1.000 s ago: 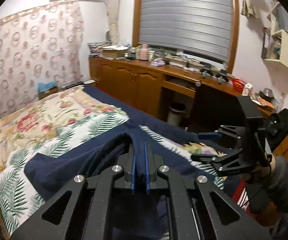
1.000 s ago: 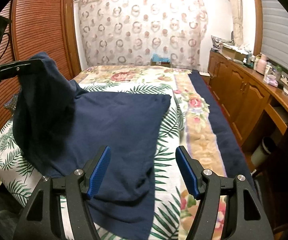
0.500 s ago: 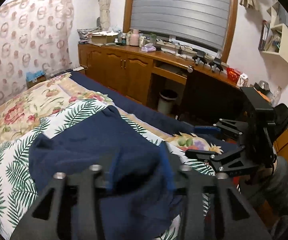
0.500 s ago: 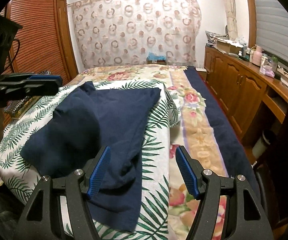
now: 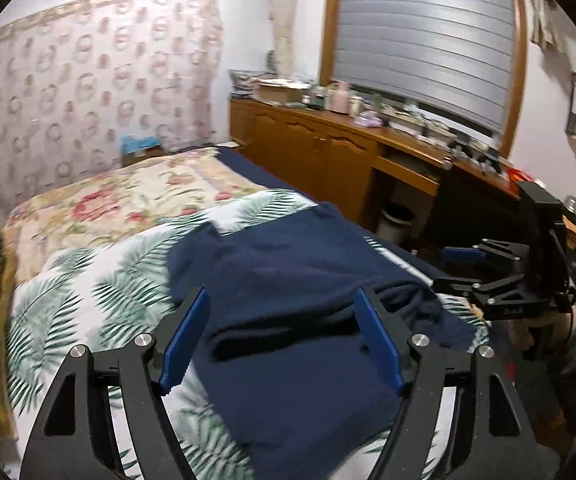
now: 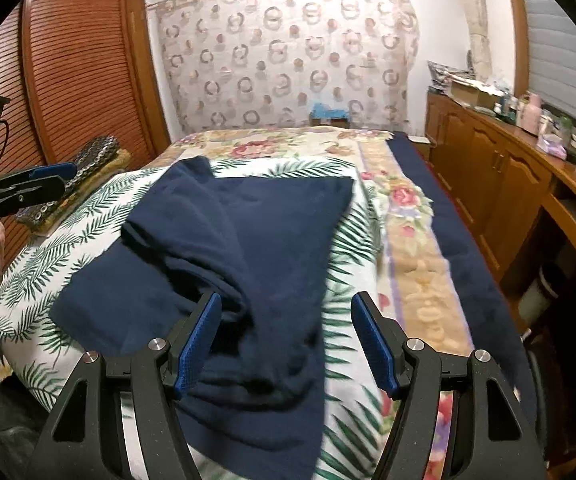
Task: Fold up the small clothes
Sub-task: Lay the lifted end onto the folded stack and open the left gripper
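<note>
Two spread claws (image 5: 282, 336) (image 6: 286, 340), seemingly above garment (image 6: 248, 232).

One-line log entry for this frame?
left gripper: open, empty | right gripper: open, empty | navy garment: partly folded, on bed

Navy garment (image 6: 248, 240) lies partly folded (rumpled near edge) on bed.

- Left wrist view: looks from the foot of the bed (image 5: 88, 216), low and close over the garment (image 5: 288, 280), facing the window (image 5: 423, 40) and the counter (image 5: 367, 140).
- Right wrist view: same end, facing straight up the bed (image 6: 407, 240) to the curtain (image 6: 288, 48).
- Shared: garment (image 6: 248, 232), bed, curtain (image 5: 88, 100), counter (image 6: 507, 152); each view shows the other hand-held gripper.
</note>
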A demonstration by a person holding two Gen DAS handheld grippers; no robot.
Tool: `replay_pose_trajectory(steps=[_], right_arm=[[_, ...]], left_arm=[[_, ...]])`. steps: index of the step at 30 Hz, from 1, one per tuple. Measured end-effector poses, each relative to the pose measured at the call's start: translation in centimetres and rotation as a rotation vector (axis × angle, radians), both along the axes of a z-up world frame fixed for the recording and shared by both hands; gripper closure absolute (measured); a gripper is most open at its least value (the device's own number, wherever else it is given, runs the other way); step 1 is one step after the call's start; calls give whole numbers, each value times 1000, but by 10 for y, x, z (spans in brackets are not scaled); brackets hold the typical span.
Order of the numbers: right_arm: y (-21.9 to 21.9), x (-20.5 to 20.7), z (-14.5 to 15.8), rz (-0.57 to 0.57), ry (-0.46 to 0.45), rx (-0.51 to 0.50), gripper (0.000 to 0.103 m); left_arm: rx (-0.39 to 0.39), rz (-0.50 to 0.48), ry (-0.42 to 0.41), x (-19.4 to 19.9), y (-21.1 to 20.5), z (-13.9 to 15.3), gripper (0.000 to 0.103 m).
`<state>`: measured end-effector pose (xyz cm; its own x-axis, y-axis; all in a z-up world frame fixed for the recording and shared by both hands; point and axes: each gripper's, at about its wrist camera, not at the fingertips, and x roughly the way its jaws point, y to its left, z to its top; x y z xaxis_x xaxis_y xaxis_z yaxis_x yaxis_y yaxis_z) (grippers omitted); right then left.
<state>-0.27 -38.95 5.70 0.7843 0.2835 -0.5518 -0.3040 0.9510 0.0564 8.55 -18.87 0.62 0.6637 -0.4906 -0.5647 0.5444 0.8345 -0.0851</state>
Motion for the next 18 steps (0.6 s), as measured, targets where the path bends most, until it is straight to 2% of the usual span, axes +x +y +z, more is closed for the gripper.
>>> replay_pose_trajectory(steps=[5, 11, 14, 17, 18], right_arm=[[23, 0, 5, 53, -18, 6, 34], [55, 0, -2, 157, 4, -17, 45], [67, 6, -9, 187, 25, -62, 46], [70, 16, -20, 170, 55, -130, 47], [69, 18, -23, 156, 59, -161, 52]], left_arm=[[3, 82, 7, 0, 27, -14, 28], [-1, 131, 6, -7, 50, -30, 28], [-7, 134, 21, -7, 54, -39, 28], [-12, 137, 33, -6, 54, -44, 28], [-15, 135, 39, -5, 53, -46, 28]])
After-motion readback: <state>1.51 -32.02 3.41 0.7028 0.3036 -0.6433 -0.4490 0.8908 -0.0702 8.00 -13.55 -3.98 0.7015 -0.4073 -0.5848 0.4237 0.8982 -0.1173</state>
